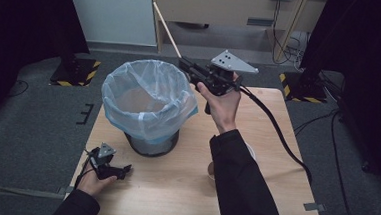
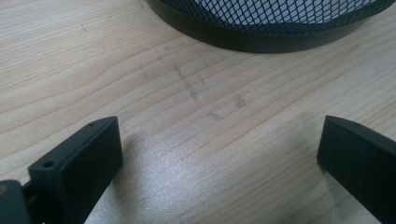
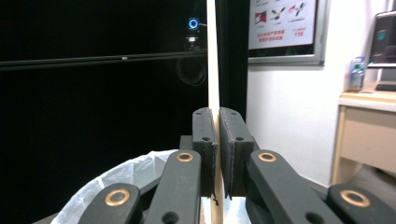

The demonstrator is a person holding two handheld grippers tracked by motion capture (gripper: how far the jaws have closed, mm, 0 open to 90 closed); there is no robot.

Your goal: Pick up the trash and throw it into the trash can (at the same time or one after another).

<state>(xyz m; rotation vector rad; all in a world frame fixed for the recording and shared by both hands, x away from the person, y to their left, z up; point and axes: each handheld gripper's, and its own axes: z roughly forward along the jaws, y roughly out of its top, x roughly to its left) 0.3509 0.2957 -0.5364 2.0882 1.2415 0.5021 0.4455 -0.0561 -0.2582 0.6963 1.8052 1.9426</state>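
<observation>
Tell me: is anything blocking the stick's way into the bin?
Nothing visible. The right gripper holds the stick beside the bin rim, and the lined mouth looks open.

The high view is dim and soft; the room's edges sink into near black, while the wooden table (image 1: 183,187) catches an even light from above. The bin liner (image 1: 146,100) glows pale without glare. In the left gripper view the table (image 2: 187,93) is brightly lit, with a broad pale sheen between the jaws and a soft shadow just beside the left jaw; the wood grain is sharp, the nearest jaw edges slightly blurred. In the right gripper view the space left of the jaws is black, the wall (image 3: 289,102) right of them bright, and the poster (image 3: 282,21) is fuzzy.
</observation>
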